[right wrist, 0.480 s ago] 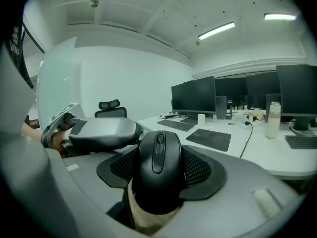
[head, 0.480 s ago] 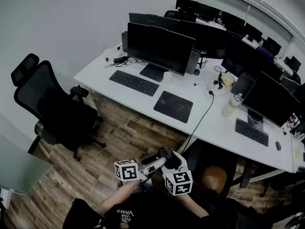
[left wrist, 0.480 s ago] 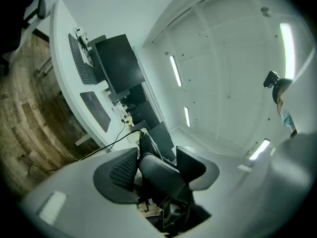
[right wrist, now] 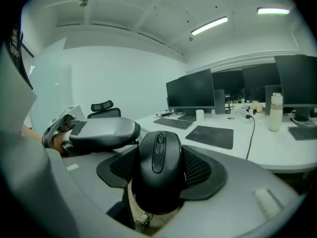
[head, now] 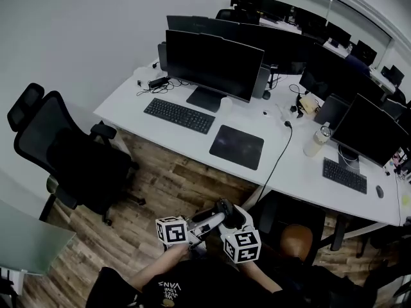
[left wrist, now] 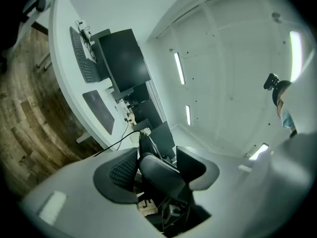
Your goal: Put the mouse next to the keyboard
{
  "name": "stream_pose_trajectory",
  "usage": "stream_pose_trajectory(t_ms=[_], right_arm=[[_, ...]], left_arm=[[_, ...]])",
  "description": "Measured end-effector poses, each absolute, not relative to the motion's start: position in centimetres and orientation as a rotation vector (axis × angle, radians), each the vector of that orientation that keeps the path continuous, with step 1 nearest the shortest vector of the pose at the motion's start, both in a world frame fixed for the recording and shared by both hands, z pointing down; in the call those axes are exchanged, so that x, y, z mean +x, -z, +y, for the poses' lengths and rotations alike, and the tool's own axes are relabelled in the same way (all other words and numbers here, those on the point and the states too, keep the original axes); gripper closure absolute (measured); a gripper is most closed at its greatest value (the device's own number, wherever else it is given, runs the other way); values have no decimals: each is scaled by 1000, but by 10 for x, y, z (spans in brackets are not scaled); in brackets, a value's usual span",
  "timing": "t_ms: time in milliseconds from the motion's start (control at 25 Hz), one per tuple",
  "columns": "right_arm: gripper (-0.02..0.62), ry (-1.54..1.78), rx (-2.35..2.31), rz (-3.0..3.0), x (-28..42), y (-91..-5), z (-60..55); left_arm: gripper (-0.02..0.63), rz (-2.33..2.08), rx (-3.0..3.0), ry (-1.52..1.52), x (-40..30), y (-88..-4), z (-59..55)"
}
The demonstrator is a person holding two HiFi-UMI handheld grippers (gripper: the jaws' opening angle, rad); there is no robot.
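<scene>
Right gripper [right wrist: 159, 168]: jaws closed on the black mouse [right wrist: 158, 157], with the ribbed pads pressed to its two flanks and the wheel and buttons facing up

Left gripper [left wrist: 157, 168]: jaws apart and holding nothing. A rounded grey part of the right gripper shows across the gap, and contact cannot be told

Pairing: in the head view both grippers are low in front of the person's torso, tips close together, marker cubes nearest the person

Mouse position: in the air above the wooden floor [head: 173, 181], well apart from the desk [head: 295, 172] and from the keyboard [head: 178, 115]

Keyboard: black, lying on the white desk in front of the nearest monitor [head: 215, 63], near the desk's front edge

Mouse pad [head: 237, 147]: dark, flat on the desk just to the right of the keyboard

Cable [head: 277, 149]: black, running across the desk to the right of the mouse pad and down over the front edge

Chair [head: 70, 159]: black office chair on the floor, left of the desk

Change from the earlier frame: both grippers and the mouse keep the same pose and grip. The desk, keyboard and mouse pad sit slightly shifted in the head view, and the chair appears lower and further left — items on the desk keep their places relative to one another
</scene>
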State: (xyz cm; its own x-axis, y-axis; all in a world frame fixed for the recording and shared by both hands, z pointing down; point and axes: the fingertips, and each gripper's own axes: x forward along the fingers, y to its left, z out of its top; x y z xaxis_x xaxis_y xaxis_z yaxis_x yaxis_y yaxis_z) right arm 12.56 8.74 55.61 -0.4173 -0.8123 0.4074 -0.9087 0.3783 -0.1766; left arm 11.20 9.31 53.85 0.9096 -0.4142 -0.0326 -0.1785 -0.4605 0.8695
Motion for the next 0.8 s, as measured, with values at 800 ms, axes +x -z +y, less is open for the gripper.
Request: stream_pose_trajectory(t_ms=[800], right_arm=[[321, -552, 1830, -2345, 32, -522, -69]], left_arm=[[373, -256, 2225, 303, -8, -506, -65]])
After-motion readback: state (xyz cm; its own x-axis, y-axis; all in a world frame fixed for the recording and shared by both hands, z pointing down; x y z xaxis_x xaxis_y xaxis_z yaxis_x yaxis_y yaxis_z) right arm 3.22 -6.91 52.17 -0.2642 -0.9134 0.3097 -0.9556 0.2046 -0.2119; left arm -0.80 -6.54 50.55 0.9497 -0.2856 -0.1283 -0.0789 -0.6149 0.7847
